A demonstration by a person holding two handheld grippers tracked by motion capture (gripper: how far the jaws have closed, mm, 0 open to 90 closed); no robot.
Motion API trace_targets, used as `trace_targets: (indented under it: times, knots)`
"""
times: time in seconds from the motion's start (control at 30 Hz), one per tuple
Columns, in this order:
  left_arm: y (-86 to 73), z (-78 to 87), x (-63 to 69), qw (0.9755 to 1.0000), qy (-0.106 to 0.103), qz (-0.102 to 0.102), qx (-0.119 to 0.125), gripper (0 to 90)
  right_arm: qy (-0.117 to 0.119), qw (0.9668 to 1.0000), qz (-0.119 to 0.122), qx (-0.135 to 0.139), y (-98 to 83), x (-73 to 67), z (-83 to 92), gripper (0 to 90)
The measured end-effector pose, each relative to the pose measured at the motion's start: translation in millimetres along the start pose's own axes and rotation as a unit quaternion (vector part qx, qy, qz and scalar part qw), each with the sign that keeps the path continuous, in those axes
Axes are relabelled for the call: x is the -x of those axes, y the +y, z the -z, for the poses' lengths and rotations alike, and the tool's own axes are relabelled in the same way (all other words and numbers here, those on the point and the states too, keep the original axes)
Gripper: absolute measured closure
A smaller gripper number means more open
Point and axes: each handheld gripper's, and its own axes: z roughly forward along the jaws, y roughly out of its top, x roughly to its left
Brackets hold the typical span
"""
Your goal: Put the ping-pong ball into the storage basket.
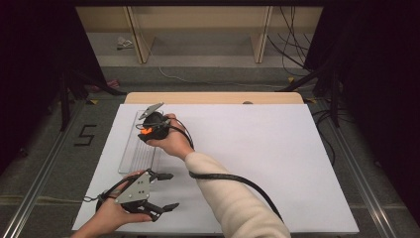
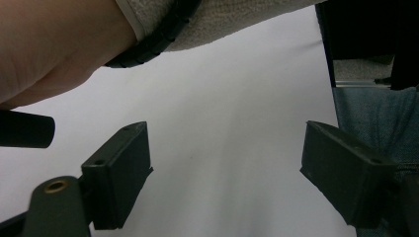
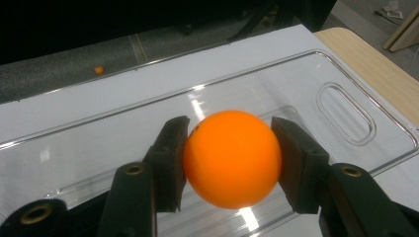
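An orange ball (image 3: pixel 231 158) sits between the two black pads of my right gripper (image 3: pixel 230 160), which is shut on it, just above a clear plastic tray (image 3: pixel 306 79). From above, the right gripper (image 1: pixel 148 132) hovers over that tray (image 1: pixel 130 153) at the left of the white table sheet, and the orange ball (image 1: pixel 146 132) peeks out at its tip. My left gripper (image 1: pixel 166 191) rests near the table's front left corner, its jaws wide apart with nothing between them. In the left gripper view its fingers (image 2: pixel 118 173) frame bare white sheet.
The white sheet (image 1: pixel 257 148) covers most of the wooden table (image 1: pixel 213 97). A second small orange ball (image 3: pixel 99 69) lies on the grey floor beyond the table edge. The right forearm's sleeve (image 2: pixel 222 19) and the right gripper's cable (image 1: pixel 237 181) cross in front of the left gripper.
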Motion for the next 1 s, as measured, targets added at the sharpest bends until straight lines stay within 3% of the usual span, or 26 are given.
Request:
trace_targets:
  times: [1.0]
  knots:
    - [0.1,0.0,0.1,1.0,0.0,-0.001,0.0,18.8,0.003,1.0,0.005,-0.008,-2.6,-2.5,-5.1,51.1]
